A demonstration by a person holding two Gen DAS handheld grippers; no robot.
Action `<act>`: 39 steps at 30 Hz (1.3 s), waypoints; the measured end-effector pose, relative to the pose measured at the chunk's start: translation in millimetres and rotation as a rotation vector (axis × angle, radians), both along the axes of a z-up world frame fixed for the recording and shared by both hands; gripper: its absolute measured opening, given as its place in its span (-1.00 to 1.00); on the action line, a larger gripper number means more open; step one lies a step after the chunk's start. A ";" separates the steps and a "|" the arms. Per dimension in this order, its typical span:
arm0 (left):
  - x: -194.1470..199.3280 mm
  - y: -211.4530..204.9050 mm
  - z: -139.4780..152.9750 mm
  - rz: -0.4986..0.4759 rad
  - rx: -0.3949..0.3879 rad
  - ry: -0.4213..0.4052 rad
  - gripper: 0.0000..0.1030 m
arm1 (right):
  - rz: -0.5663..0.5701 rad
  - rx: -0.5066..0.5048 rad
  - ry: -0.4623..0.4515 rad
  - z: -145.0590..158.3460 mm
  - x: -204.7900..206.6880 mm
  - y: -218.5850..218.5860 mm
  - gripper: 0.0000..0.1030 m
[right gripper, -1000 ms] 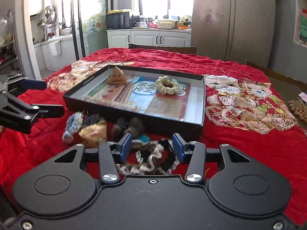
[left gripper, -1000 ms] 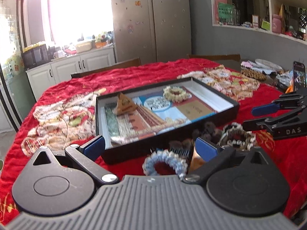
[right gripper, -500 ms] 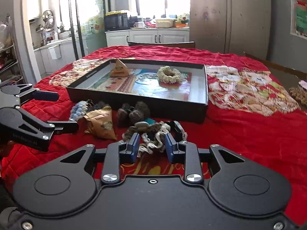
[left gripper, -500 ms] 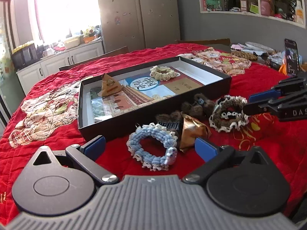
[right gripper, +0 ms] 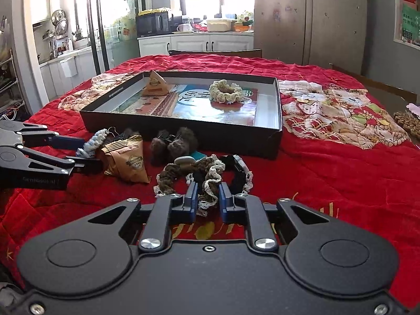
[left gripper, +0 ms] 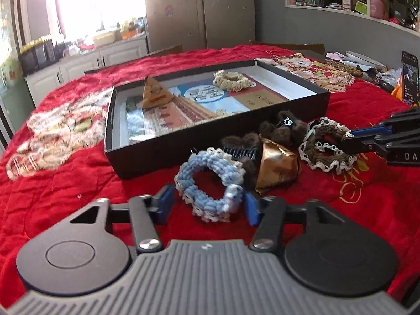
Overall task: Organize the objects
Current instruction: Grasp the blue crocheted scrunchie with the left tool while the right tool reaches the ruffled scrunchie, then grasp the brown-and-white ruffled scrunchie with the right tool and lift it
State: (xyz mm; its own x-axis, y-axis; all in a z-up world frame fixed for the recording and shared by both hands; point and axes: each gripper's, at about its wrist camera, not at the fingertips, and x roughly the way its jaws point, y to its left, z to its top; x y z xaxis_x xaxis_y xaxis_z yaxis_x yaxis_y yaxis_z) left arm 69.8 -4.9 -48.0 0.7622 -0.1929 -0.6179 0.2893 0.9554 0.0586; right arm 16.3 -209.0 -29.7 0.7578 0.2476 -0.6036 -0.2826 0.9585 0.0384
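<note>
A blue-and-white scrunchie (left gripper: 210,183) lies on the red cloth between the pads of my left gripper (left gripper: 208,206). Its jaws are closing and the pads just reach the scrunchie's sides without squeezing it. My right gripper (right gripper: 208,197) is closing too, its pads pinching the near rim of a brown lace-edged scrunchie (right gripper: 189,173). A gold triangular packet (right gripper: 128,160) and brown fuzzy clips (right gripper: 176,144) lie between the two scrunchies. Behind them the black shallow box (right gripper: 183,128) holds a cream scrunchie (right gripper: 227,92) and another triangular packet (right gripper: 155,84).
The red cloth (right gripper: 341,183) covers the whole table. A phone (left gripper: 409,77) stands upright at the right edge, with a plate (left gripper: 365,60) and clutter behind it. Brown beads (right gripper: 407,122) lie far right. Chair backs rise beyond the far edge.
Both grippers have come down toward the table. The left jaws went from wide apart to either side of the blue scrunchie. The right jaws narrowed onto the brown scrunchie.
</note>
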 end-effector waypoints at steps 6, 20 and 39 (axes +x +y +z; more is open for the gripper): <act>0.0 2.0 -0.3 0.001 -0.009 0.013 -0.40 | 0.004 -0.003 -0.012 2.0 -0.6 -0.1 -0.80; -3.1 10.3 13.9 0.009 -0.030 -0.015 -0.56 | 0.030 -0.044 -0.093 17.7 -10.5 7.4 -0.84; -10.1 9.4 34.0 -0.011 -0.040 -0.070 -0.57 | 0.056 -0.030 -0.163 40.2 -19.1 9.4 -0.84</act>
